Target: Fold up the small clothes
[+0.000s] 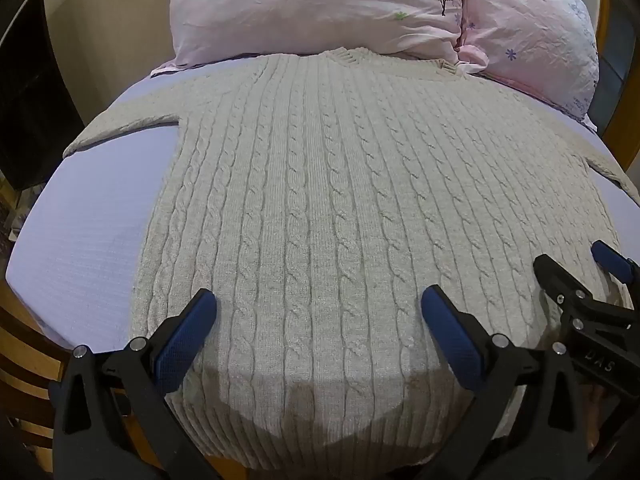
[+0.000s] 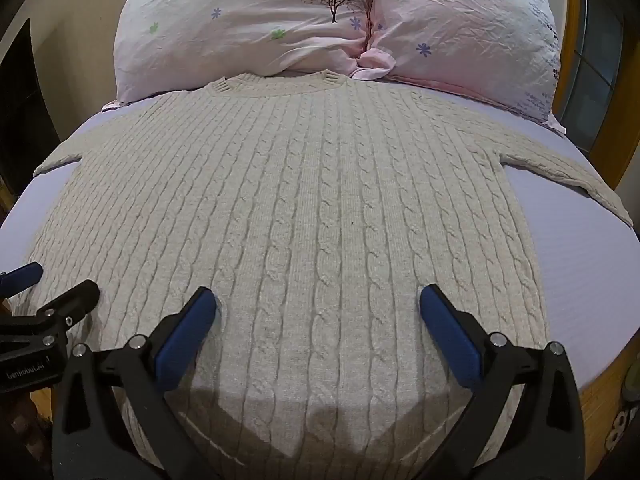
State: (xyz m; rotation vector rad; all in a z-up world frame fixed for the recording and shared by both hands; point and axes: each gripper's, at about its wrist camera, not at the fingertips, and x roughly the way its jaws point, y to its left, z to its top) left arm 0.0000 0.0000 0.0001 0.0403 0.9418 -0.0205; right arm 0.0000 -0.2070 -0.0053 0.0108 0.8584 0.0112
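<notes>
A cream cable-knit sweater point(image 1: 320, 184) lies flat and spread out on a lavender bed sheet point(image 1: 80, 240), neck toward the pillows, sleeves out to both sides. It fills the right wrist view too point(image 2: 312, 208). My left gripper point(image 1: 318, 312) is open, hovering over the sweater's lower left part near the hem. My right gripper point(image 2: 318, 312) is open over the lower right part. The right gripper also shows at the right edge of the left wrist view point(image 1: 576, 276), and the left gripper at the left edge of the right wrist view point(image 2: 52, 284). Neither holds anything.
Two pink flowered pillows point(image 1: 320, 8) point(image 2: 460, 28) stand at the head of the bed, just behind the sweater's collar point(image 2: 276, 80). A wooden bed frame point(image 2: 600, 396) edges the mattress. Dark furniture point(image 1: 28, 100) stands at the left.
</notes>
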